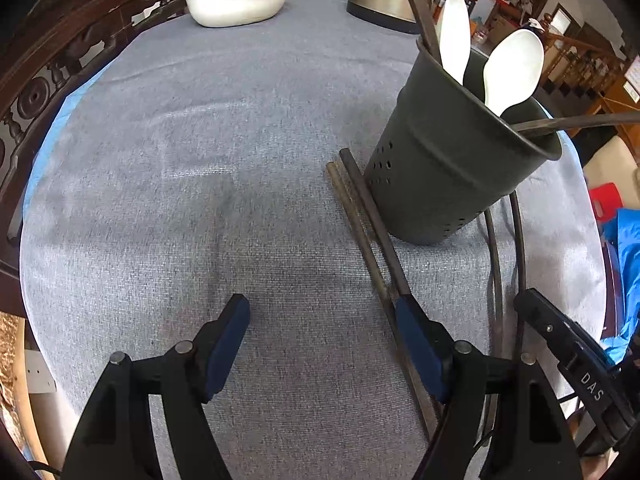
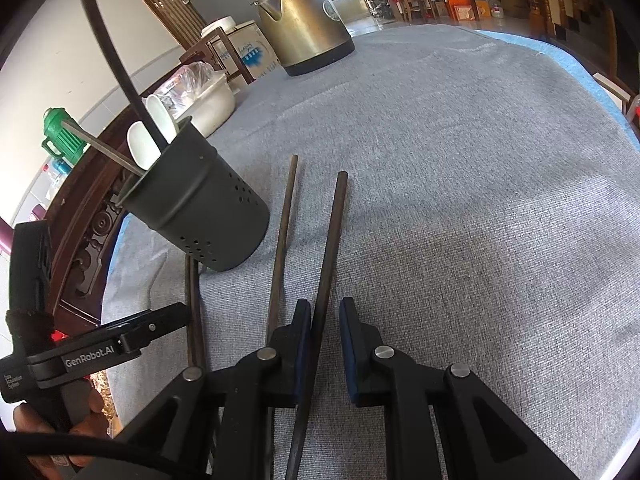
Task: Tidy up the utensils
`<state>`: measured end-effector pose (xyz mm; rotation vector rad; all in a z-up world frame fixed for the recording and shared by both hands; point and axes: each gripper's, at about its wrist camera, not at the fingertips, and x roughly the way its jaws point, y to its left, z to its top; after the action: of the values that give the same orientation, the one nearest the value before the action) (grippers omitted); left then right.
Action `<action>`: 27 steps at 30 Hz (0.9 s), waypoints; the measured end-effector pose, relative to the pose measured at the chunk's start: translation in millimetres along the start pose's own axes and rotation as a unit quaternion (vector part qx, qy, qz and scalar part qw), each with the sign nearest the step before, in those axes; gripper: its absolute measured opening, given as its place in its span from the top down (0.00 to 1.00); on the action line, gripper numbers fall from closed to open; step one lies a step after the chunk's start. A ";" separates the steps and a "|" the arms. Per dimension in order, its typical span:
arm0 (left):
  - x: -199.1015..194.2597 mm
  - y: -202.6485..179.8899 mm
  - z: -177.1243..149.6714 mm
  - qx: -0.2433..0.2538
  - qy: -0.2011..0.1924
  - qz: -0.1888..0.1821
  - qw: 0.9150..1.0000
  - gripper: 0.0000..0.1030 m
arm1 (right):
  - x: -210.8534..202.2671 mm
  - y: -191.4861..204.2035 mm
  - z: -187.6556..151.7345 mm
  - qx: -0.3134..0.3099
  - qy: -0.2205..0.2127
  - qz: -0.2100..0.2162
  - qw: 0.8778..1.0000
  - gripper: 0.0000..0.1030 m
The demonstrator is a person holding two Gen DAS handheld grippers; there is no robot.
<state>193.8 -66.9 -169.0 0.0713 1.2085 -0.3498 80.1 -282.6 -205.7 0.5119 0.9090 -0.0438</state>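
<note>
Holder (image 1: 452,168), dark and perforated, stands on grey cloth (image 1: 200,160) w/ two white spoons (image 1: 454,28) inside. Two loose chopsticks lie just beside its base. R gripper (image 2: 325,308) has jaws narrowly apart around one chopstick (image 2: 334,220), one pad touching it, not clamped. L gripper (image 1: 320,308) is spread wide w/ nothing between, nearer than holder.

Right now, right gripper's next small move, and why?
Probably close the right gripper on the dark chopstick lying between its pads, which show a gap, then lift toward the black holder already holding white spoons.
</note>
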 end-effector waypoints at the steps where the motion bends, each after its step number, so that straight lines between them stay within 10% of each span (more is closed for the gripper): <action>1: -1.4 -0.1 -0.7 0.004 0.000 -0.001 1.000 0.25 | 0.3 0.5 0.3 -0.001 0.002 -0.003 1.000 0.85; 12: -9.9 28.6 -8.7 0.051 0.012 0.038 0.998 0.27 | -7.3 3.5 -6.0 -0.005 0.042 -0.021 0.999 0.90; 27: -15.5 64.2 41.9 -0.044 0.015 -0.043 0.998 0.28 | 10.5 -6.9 66.1 0.034 0.044 -0.005 0.998 0.75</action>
<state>246.2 -12.7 -148.1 -0.0512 1.2578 -0.3713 134.0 -316.0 -183.2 0.5758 0.9992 -0.0610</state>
